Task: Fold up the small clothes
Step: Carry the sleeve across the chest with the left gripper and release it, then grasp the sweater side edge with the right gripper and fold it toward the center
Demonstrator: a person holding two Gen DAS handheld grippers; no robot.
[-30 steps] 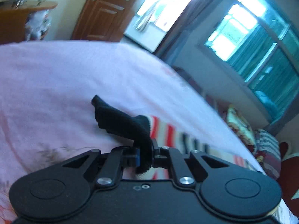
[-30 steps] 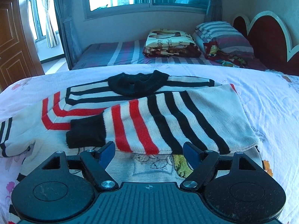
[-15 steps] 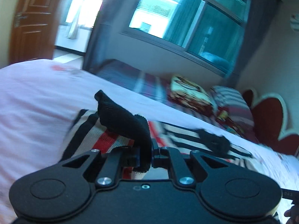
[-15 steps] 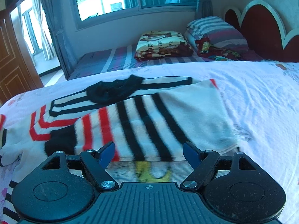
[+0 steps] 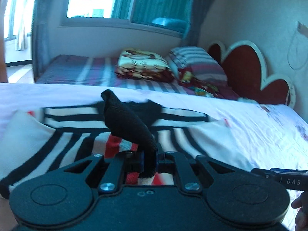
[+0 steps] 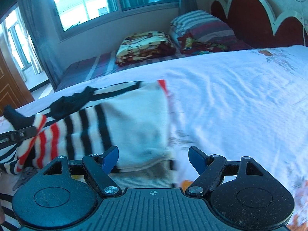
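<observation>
Clamped on the black cuff (image 5: 125,123) of the striped sweater's sleeve, the left gripper (image 5: 149,157) has carried that sleeve a long way across in the last second. A second ago its camera looked out over bare pink sheet toward the door, with the sweater trailing off to one side; now the cuff stands up from the jaws directly over the sweater (image 5: 57,140) body, with the black collar (image 5: 152,109) just behind it. The right wrist view confirms it: the red-and-white end of the sleeve (image 6: 41,132) hangs lifted at the left edge, pinched in the other tool.

The right gripper (image 6: 154,158) has its blue pads spread wide with nothing held. It has slid toward the sweater's right side, so the fold edge of the white panel (image 6: 142,119) that sat centred before it now lies to the left, with the lower corner between the open jaws. Motion blur makes it hard to say whether the pads touch the cloth; probably they hover just above.

The sweater lies flat on the pale floral bedsheet (image 6: 240,100), one sleeve already folded across the chest. Judging by this, the second sleeve is mid-fold; laying it down over the body looks like the remaining part of this step.
</observation>
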